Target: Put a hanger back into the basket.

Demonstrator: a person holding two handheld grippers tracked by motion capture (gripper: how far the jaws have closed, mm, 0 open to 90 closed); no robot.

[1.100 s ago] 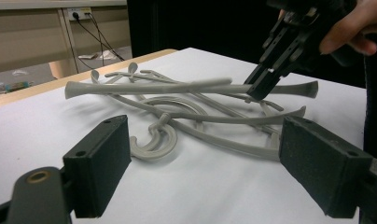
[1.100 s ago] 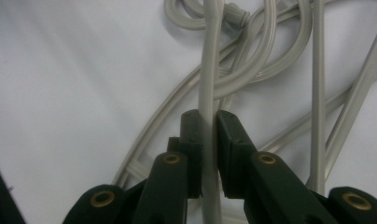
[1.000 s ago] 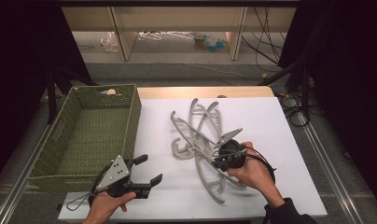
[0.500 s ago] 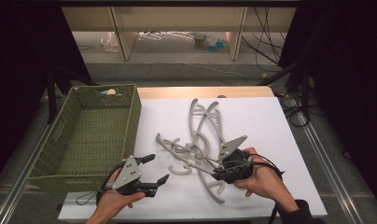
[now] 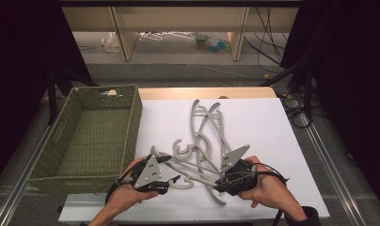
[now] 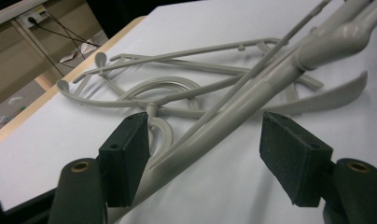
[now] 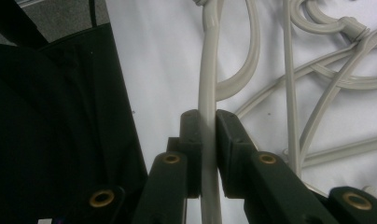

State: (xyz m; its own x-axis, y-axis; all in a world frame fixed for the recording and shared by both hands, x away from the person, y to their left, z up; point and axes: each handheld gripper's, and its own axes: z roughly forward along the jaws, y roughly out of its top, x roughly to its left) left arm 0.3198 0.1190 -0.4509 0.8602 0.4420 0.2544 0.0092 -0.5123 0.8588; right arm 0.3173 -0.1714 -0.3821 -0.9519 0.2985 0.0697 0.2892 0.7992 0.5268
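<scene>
Both claws are working the heap of grey hangers [image 5: 204, 141] that sprawls across the white counter [image 5: 273, 127], just to the right of the green woven basket [image 5: 91, 136]. The right claw [image 5: 224, 181] sits at the heap's near right corner and is clenched hard on one hanger arm [image 7: 209, 93]; in the right gripper view that grey bar runs straight up between the pressed pads [image 7: 191, 140]. The left claw [image 5: 171, 181] is at the heap's near left edge, beside the basket's front corner. Its jaws have just been closing, and the thick arm of the same hanger [image 6: 252, 93] lies between them. The pad [image 6: 126, 154] on one side is at the bar, while the other stands clear of it, so that claw is still released. The rest of the heap lies tangled beyond, hooks curling toward the counter's far edge.
</scene>
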